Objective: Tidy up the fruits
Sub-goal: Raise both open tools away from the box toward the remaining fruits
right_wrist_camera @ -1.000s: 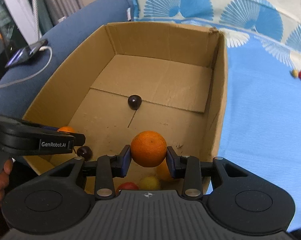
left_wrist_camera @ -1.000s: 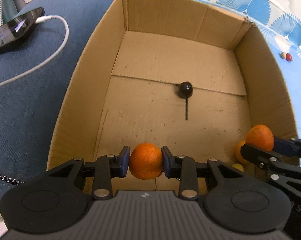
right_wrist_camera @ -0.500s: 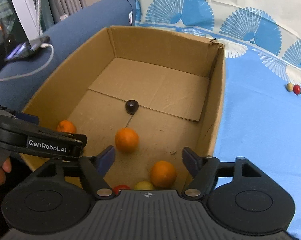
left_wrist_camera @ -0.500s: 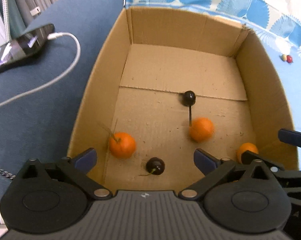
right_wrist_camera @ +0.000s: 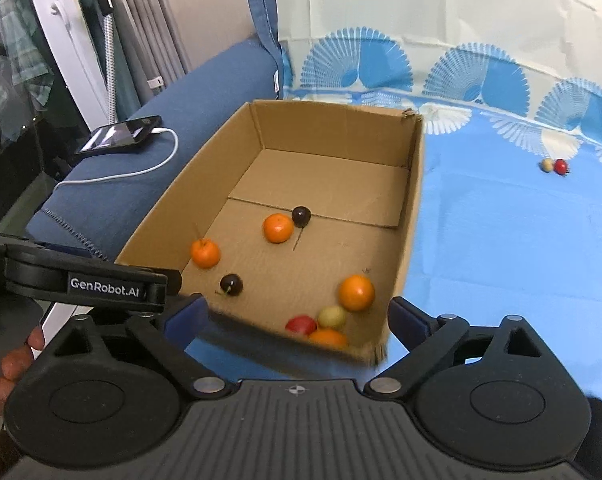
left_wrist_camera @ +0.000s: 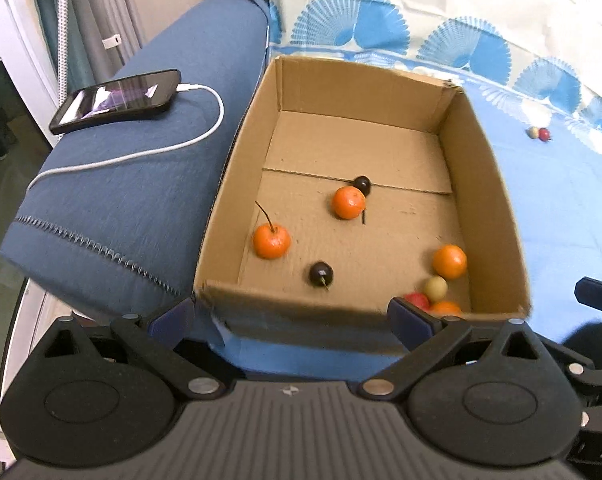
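An open cardboard box (left_wrist_camera: 489, 184) (right_wrist_camera: 415, 216) holds several fruits. One orange (left_wrist_camera: 272, 241) (right_wrist_camera: 205, 253) lies near its left wall, another (left_wrist_camera: 348, 202) (right_wrist_camera: 278, 228) lies mid-floor beside a dark cherry (left_wrist_camera: 362, 185) (right_wrist_camera: 301, 216). A second dark cherry (left_wrist_camera: 321, 273) (right_wrist_camera: 231, 284) lies near the front. An orange (left_wrist_camera: 449, 261) (right_wrist_camera: 356, 292), a yellow fruit (left_wrist_camera: 437, 287) (right_wrist_camera: 332, 317), a red fruit (left_wrist_camera: 417, 300) (right_wrist_camera: 301, 325) and another orange (right_wrist_camera: 328, 337) sit in the front right corner. My left gripper (left_wrist_camera: 293, 322) and right gripper (right_wrist_camera: 297, 318) are both open and empty, above the box's front edge.
A yellow and a red fruit (left_wrist_camera: 539, 133) (right_wrist_camera: 554, 165) lie on the blue patterned cloth (right_wrist_camera: 501, 232) far right. A phone (left_wrist_camera: 117, 101) (right_wrist_camera: 121, 140) with a white cable rests on the blue sofa arm (left_wrist_camera: 113, 200) left of the box.
Both grippers opened and let their oranges fall into the box, then drew back and up. The dropped oranges rolled and now rest on the box floor.
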